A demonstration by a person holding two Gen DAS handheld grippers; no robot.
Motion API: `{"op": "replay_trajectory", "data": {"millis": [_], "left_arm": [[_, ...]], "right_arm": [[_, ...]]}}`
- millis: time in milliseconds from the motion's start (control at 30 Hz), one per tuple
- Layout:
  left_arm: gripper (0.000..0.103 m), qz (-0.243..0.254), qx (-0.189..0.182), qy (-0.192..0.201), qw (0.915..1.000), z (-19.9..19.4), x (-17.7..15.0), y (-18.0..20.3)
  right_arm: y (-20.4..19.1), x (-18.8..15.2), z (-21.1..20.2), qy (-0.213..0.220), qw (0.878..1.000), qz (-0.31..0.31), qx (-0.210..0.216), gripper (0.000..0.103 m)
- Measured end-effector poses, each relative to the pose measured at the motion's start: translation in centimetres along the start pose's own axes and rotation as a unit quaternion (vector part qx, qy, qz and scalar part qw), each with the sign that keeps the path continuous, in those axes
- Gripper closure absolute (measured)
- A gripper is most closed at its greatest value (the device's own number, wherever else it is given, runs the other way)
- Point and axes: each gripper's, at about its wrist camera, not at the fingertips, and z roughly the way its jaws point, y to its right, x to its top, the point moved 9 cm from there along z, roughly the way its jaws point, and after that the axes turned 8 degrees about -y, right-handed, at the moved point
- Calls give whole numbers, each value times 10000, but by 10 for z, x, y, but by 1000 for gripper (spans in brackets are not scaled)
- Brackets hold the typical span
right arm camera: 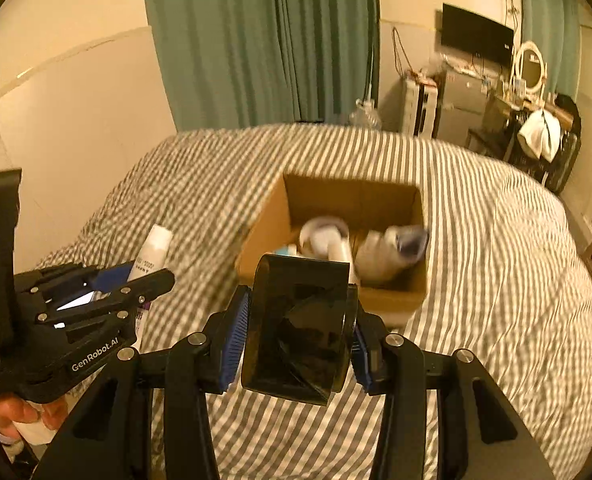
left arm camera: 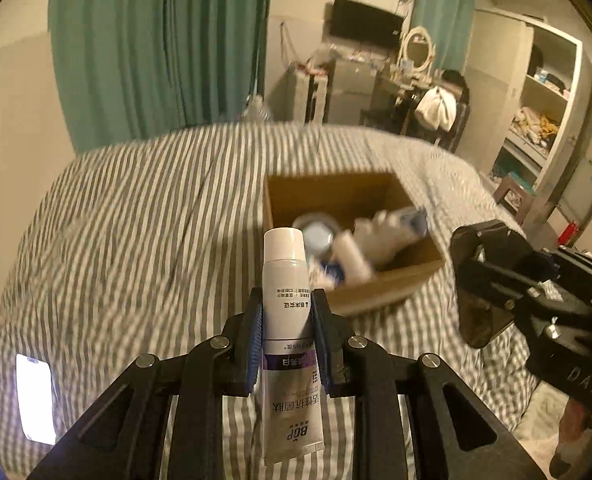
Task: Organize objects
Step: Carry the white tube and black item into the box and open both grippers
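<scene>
My left gripper [left arm camera: 286, 312] is shut on a white toothpaste tube [left arm camera: 287, 312], cap pointing away, held above the striped bed. It also shows in the right wrist view [right arm camera: 152, 252] at the left. My right gripper [right arm camera: 297, 320] is shut on a dark translucent box [right arm camera: 297, 328]; it also shows in the left wrist view [left arm camera: 483, 280] at the right. An open cardboard box [left arm camera: 391, 296] sits on the bed ahead of both grippers, holding several white bottles and tubes [right arm camera: 375, 252].
The bed has a grey-and-white striped cover [right arm camera: 495, 280]. A lit phone [left arm camera: 34, 396] lies on it at the near left. Green curtains [left arm camera: 156, 40], a cluttered desk with a mirror [left arm camera: 415, 48] and white shelves [left arm camera: 543, 100] stand beyond the bed.
</scene>
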Motion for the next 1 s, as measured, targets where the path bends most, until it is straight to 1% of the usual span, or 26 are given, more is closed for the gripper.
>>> {"op": "replay_trajectory", "data": {"millis": [100, 167, 233, 333, 467, 533, 667, 733, 933, 1000], "left_arm": [[80, 185, 36, 190, 9996, -4, 34, 7], [80, 239, -5, 228, 9995, -2, 49, 12], [80, 301, 29, 278, 9992, 3, 64, 15], [80, 380, 79, 361, 9986, 16, 87, 18], [80, 328, 2, 374, 9988, 39, 106, 17], [80, 366, 15, 356, 9987, 52, 114, 18], [80, 428, 22, 232, 9988, 89, 119, 18], [80, 429, -25, 66, 9991, 113, 116, 19], [80, 362, -92, -356, 9987, 173, 98, 23], [80, 359, -75, -458, 9983, 186, 92, 23]], "right_arm": [[6, 23, -7, 90, 9999, -39, -30, 58], [8, 41, -8, 132, 9998, -103, -67, 58], [12, 55, -7, 160, 9998, -120, -61, 58], [20, 78, -2, 222, 9997, -94, -51, 58], [35, 110, 17, 241, 9997, 19, 8, 58], [43, 120, 29, 209, 9997, 83, 16, 58], [63, 128, 67, 3, 9995, 296, 87, 58], [72, 128, 88, -126, 9992, 368, 100, 58], [96, 116, 146, -523, 9969, 578, 120, 58], [98, 108, 162, -651, 9962, 574, 101, 58]]}}
